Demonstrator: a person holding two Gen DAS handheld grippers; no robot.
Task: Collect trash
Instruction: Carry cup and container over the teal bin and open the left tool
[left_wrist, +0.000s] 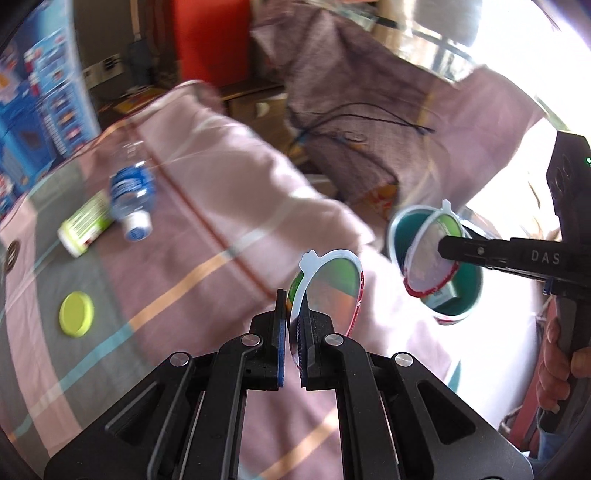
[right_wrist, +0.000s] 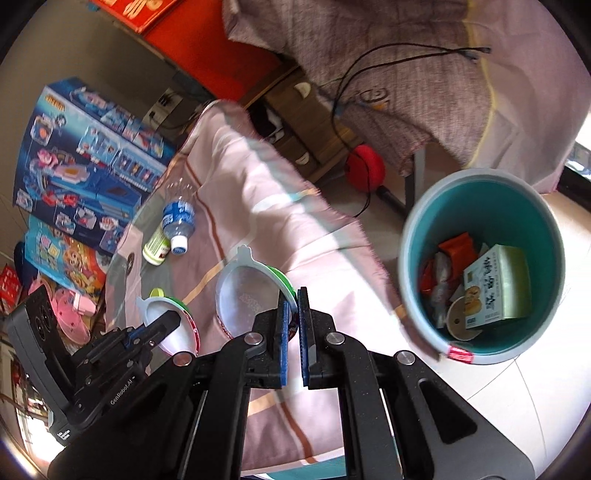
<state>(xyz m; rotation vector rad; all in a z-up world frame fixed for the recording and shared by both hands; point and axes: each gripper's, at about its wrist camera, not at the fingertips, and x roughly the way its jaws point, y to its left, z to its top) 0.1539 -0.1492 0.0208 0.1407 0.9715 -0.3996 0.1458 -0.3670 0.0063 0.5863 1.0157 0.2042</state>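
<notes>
My left gripper (left_wrist: 291, 325) is shut on the rim of a clear plastic cup (left_wrist: 328, 291) with a white rim and green-red label, held above the pink striped cloth. My right gripper (right_wrist: 293, 314) is shut on a second such cup (right_wrist: 251, 295), held left of the teal trash bin (right_wrist: 417, 266). The right gripper also shows in the left wrist view (left_wrist: 448, 251), with its cup (left_wrist: 428, 258) in front of the bin (left_wrist: 469, 291). The left gripper (right_wrist: 173, 321) and its cup (right_wrist: 177, 325) show in the right wrist view. The bin holds a carton (right_wrist: 495, 288) and wrappers.
On the cloth-covered table (left_wrist: 207, 229) lie a water bottle (left_wrist: 131, 192), a small green-labelled bottle (left_wrist: 83, 225) and a yellow lid (left_wrist: 76, 313). Toy boxes (right_wrist: 85, 155) stand at the far side. A cloth-draped chair (right_wrist: 388, 81) with a black cable and a red object (right_wrist: 365, 168) are beyond the bin.
</notes>
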